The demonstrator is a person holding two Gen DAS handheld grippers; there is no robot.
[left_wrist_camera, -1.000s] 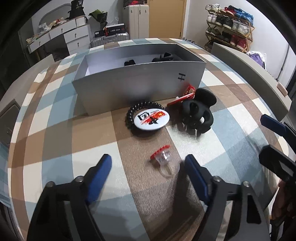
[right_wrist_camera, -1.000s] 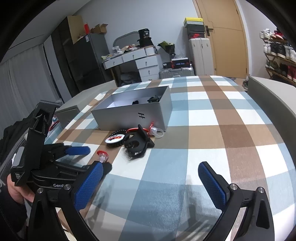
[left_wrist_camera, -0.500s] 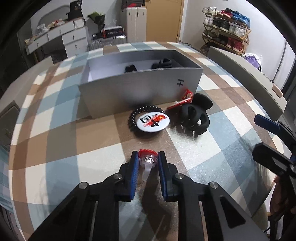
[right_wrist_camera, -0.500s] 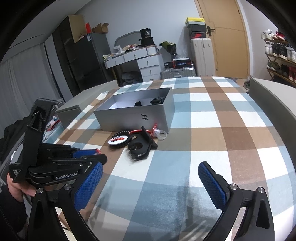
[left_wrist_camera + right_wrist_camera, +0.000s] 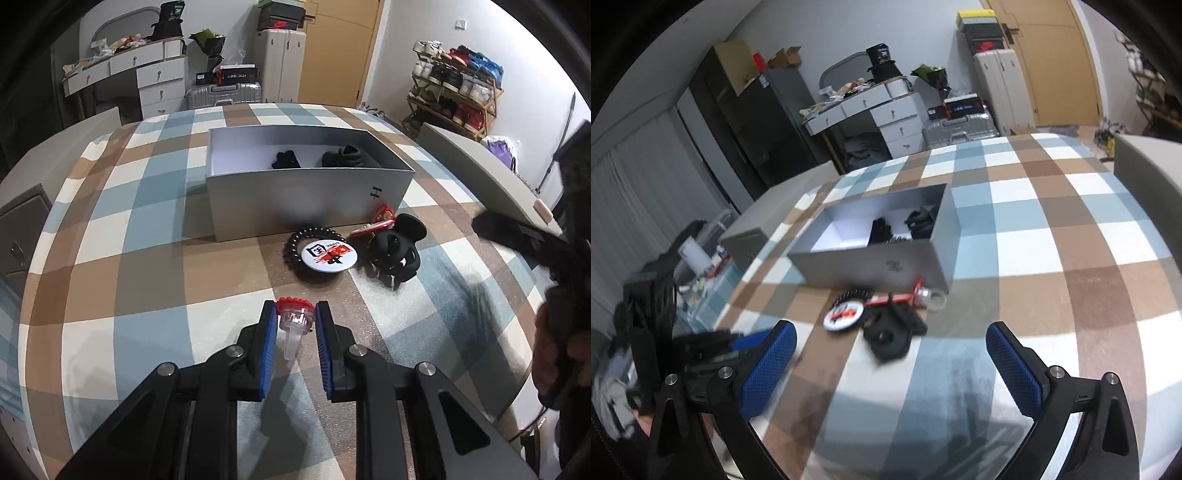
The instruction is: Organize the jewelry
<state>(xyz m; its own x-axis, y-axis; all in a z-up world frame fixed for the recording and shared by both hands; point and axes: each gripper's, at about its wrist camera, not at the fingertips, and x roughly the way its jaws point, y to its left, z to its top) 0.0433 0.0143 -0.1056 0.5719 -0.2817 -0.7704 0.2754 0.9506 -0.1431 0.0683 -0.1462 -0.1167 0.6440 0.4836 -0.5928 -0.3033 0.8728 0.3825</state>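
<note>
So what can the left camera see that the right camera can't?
Only the left camera: the left gripper shut on a clear ring with a red top, and a shoe rack.

Only the right camera: the right gripper with its fingers wide open and nothing between them, and a second clear ring by the box corner.

Both: the grey box, the round badge, the black clip and the checked cloth.

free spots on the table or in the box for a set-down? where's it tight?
Bare checked tablecloth left of the silver open-top box, and to the right of it in the right wrist view. Inside the box, the white floor's left half is free; two black items sit toward its right. Crowded: the box's front, with black spiral hair tie, round badge, black claw clip.
</note>
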